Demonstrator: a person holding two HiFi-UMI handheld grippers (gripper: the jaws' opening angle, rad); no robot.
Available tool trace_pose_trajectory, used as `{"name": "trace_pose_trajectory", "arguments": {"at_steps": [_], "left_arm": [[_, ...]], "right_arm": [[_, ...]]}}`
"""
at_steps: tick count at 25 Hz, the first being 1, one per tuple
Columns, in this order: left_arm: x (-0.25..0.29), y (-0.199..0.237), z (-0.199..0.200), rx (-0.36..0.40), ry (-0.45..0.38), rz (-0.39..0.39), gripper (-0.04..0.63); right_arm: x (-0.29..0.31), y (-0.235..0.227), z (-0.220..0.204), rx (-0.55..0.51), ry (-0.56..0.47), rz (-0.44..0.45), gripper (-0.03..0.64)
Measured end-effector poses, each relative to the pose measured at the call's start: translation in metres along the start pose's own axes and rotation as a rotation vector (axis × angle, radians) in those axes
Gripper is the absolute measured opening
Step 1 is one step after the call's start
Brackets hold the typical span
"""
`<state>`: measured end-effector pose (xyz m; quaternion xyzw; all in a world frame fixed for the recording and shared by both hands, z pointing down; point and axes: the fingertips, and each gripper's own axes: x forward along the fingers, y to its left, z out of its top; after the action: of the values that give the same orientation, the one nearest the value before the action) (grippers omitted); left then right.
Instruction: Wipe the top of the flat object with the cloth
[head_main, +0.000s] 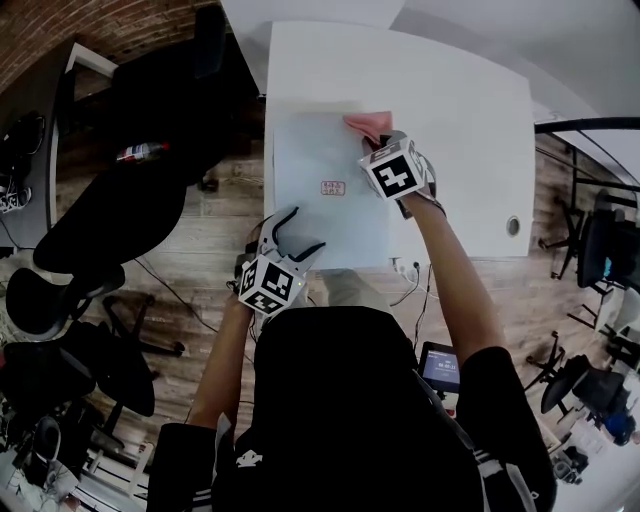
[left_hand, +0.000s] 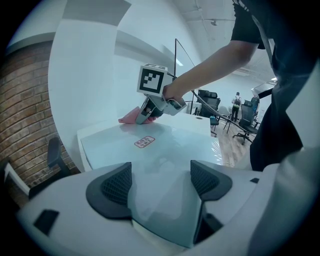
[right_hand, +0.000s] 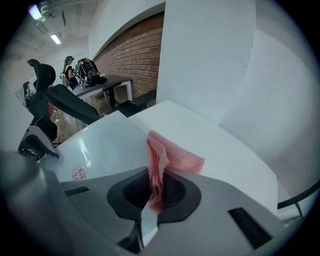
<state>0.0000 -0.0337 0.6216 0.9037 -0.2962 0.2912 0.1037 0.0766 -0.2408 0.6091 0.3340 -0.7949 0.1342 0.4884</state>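
Observation:
A pale, glassy flat sheet (head_main: 325, 215) with a small pink label (head_main: 333, 187) lies on the white table (head_main: 460, 120). My right gripper (head_main: 378, 143) is at the sheet's far right corner, shut on a folded pink cloth (head_main: 368, 125). The cloth (right_hand: 172, 155) sticks out ahead of the right gripper (right_hand: 156, 192) and rests at the sheet's (right_hand: 105, 145) edge. My left gripper (head_main: 305, 230) stands open at the sheet's near edge. In the left gripper view the sheet's (left_hand: 165, 150) near corner reaches in between the left gripper's (left_hand: 160, 182) spread jaws.
Black office chairs (head_main: 110, 220) stand on the wooden floor left of the table. A round cable hole (head_main: 513, 226) is near the table's right edge. A small screen (head_main: 441, 366) sits by the person's right side. A brick wall (right_hand: 135, 45) runs behind the table.

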Motion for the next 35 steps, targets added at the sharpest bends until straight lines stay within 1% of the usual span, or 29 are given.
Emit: {"name": "trace_pose_trajectory", "arguments": {"at_steps": [4, 14, 22, 35], "left_arm": [[0.0, -0.002, -0.001, -0.003, 0.003, -0.004, 0.364], [0.001, -0.002, 0.0, 0.001, 0.009, -0.002, 0.364], [0.002, -0.001, 0.001, 0.001, 0.01, -0.002, 0.364], [0.001, -0.001, 0.002, -0.004, 0.019, -0.006, 0.364]], "right_arm": [[0.005, 0.012, 0.011, 0.001, -0.018, 0.015, 0.044], [0.019, 0.053, 0.05, -0.044, -0.055, 0.084, 0.044], [0.031, 0.08, 0.078, -0.106, -0.062, 0.12, 0.044], [0.041, 0.113, 0.106, -0.157, -0.077, 0.17, 0.044]]}}
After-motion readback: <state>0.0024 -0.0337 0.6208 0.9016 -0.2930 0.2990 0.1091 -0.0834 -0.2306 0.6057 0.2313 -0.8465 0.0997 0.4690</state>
